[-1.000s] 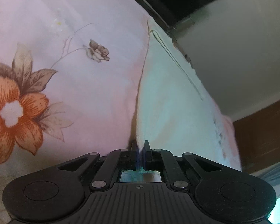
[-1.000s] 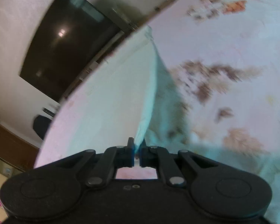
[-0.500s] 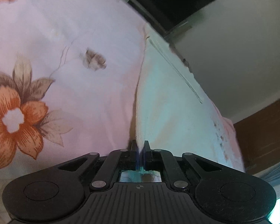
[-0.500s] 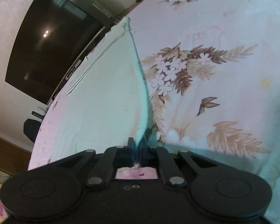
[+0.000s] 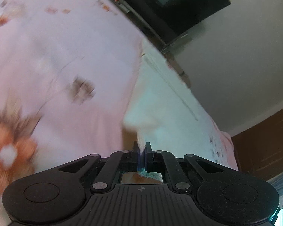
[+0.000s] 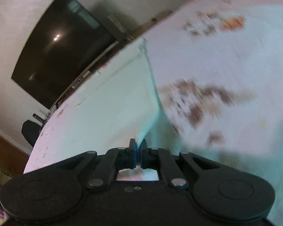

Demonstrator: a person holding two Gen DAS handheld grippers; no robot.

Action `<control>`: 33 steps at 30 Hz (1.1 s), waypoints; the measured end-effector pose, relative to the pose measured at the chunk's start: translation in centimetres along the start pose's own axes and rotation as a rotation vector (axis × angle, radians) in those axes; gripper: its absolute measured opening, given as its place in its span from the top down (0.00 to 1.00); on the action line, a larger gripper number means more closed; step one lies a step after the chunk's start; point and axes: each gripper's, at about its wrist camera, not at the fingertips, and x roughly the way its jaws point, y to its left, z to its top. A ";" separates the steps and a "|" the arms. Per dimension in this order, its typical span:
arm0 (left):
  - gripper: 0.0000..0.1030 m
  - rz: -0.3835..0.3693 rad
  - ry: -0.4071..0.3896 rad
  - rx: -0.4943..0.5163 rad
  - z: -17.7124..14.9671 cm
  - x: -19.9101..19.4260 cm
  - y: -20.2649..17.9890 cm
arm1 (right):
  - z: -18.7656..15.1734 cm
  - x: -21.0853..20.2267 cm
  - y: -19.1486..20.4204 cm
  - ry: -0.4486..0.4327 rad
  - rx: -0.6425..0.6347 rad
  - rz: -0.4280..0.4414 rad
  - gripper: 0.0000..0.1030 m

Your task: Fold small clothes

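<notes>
A small pale white garment (image 5: pixel 160 101) lies spread on a pink floral bedsheet (image 5: pixel 66 56). My left gripper (image 5: pixel 141 146) is shut on the garment's near left corner, and the cloth rises from the jaws in a fold. In the right wrist view the same garment (image 6: pixel 113 98) stretches away toward the bed's far edge. My right gripper (image 6: pixel 138 144) is shut on its near right corner, with the cloth's edge lifted off the bedsheet (image 6: pixel 217 66). Both views are blurred by motion.
A dark television (image 6: pixel 60 56) hangs on the grey wall beyond the bed, also in the left wrist view (image 5: pixel 179 5). A dark chair (image 6: pixel 31 131) stands at the far left. Brown wood furniture (image 5: pixel 264 146) is at the right.
Both grippers keep hold of the garment corners and have moved. The near left corner is now bunched and lifted. The right view has tilted up, showing more wall and television.
</notes>
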 end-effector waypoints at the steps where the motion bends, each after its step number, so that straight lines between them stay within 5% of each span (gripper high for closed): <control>1: 0.96 -0.016 -0.012 0.003 1.0 0.3 -0.7 | 0.6 0.1 0.3 -0.008 -0.008 0.005 0.96; 9: 0.96 -0.073 -0.094 0.042 9.9 4.0 -6.3 | 9.0 3.7 4.3 -0.104 -0.084 0.034 0.96; 21: 0.96 -0.012 -0.116 0.157 23.3 16.3 -13.1 | 24.0 15.4 5.6 -0.130 -0.090 0.061 0.95; 33: 0.96 0.121 -0.024 0.176 27.8 31.9 -10.6 | 27.5 31.1 -1.0 0.014 0.013 0.024 0.95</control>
